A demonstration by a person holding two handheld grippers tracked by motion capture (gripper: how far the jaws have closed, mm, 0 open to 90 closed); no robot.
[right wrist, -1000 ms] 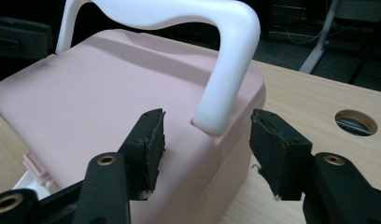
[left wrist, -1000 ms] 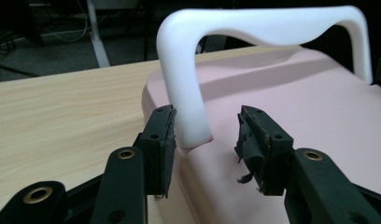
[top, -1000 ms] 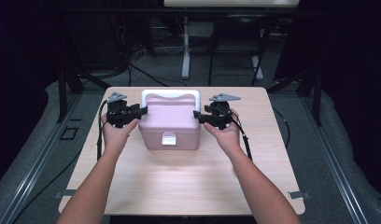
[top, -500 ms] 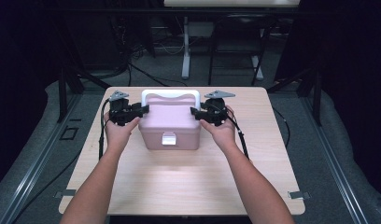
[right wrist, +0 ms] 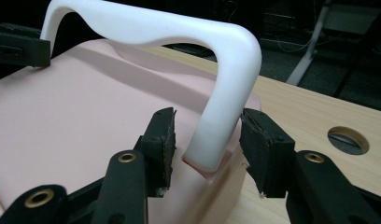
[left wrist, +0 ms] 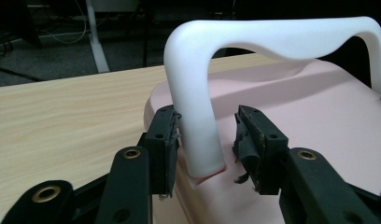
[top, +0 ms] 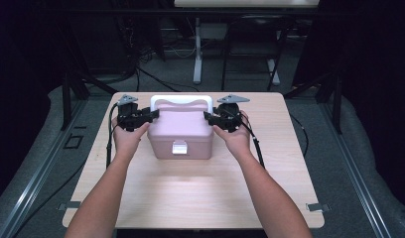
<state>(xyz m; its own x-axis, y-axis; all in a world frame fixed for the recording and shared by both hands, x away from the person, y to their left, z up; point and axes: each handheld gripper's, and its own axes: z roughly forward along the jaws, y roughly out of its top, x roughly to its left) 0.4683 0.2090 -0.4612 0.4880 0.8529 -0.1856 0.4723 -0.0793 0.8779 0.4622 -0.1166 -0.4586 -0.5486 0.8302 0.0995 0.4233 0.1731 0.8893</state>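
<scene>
Both grippers have closed in from either side since the earlier frame, jaws just narrowing. Left gripper (left wrist: 205,144) straddles the left leg of the white handle (left wrist: 272,39); one pad touches, the other stands apart. Right gripper (right wrist: 207,140) brackets the right leg, not yet clamped. Pink box (top: 180,126) sits mid-tabletop (top: 190,198), toward the far edge. Judged rigid, smooth, probably light; the handle legs offer the firmest hold.
</scene>
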